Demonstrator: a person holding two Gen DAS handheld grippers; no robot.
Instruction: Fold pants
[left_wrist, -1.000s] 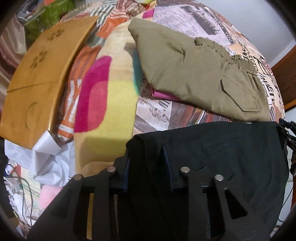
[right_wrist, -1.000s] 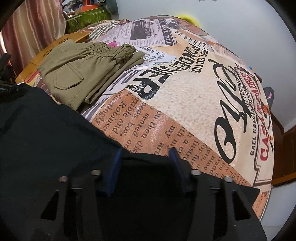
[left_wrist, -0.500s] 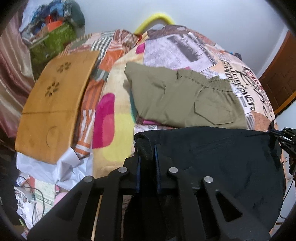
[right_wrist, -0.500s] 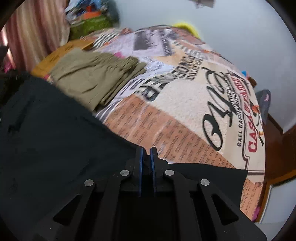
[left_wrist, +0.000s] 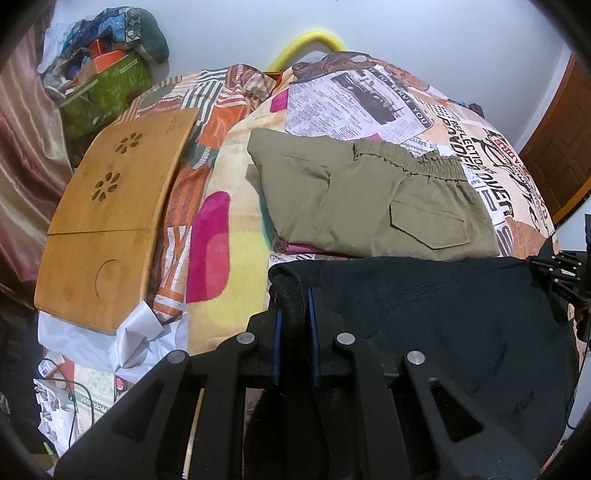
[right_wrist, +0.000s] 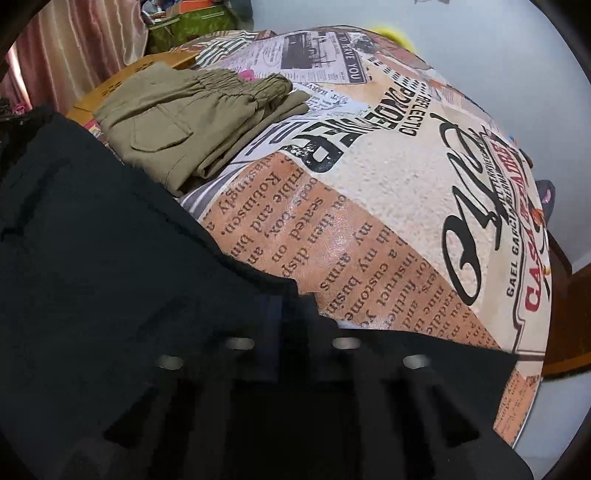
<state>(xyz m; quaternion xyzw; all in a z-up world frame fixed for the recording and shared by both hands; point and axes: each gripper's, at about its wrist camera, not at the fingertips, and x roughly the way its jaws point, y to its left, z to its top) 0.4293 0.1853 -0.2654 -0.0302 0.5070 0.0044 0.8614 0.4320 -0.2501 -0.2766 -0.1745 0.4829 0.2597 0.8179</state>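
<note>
**Left wrist and right wrist views: black pants pinched at both ends**

Left wrist view first: my left gripper (left_wrist: 293, 325) has just been closing its jaws, and they now clench a thick rolled edge of the black pants (left_wrist: 443, 325) between the blue pads. From that pinch the dark cloth stretches off to the right, where the right gripper (left_wrist: 554, 273) shows at the far corner of the cloth. Beyond the black pants, just touching their far edge, lie the olive pants (left_wrist: 369, 199) — folded, elastic waistband to the right, a flap pocket facing up. They rest on the bed (left_wrist: 491, 173) with its newsprint-patterned cover. To the left sits a wooden lap tray (left_wrist: 110, 221) with flower-shaped cutouts.

From the right wrist view, my right gripper (right_wrist: 291, 314) is blurred, but its jaws have also just closed and now pinch the near edge of the black pants (right_wrist: 92, 258), which fill the left side. The olive pants (right_wrist: 184, 122) lie far left on the bed (right_wrist: 369, 184).
</note>
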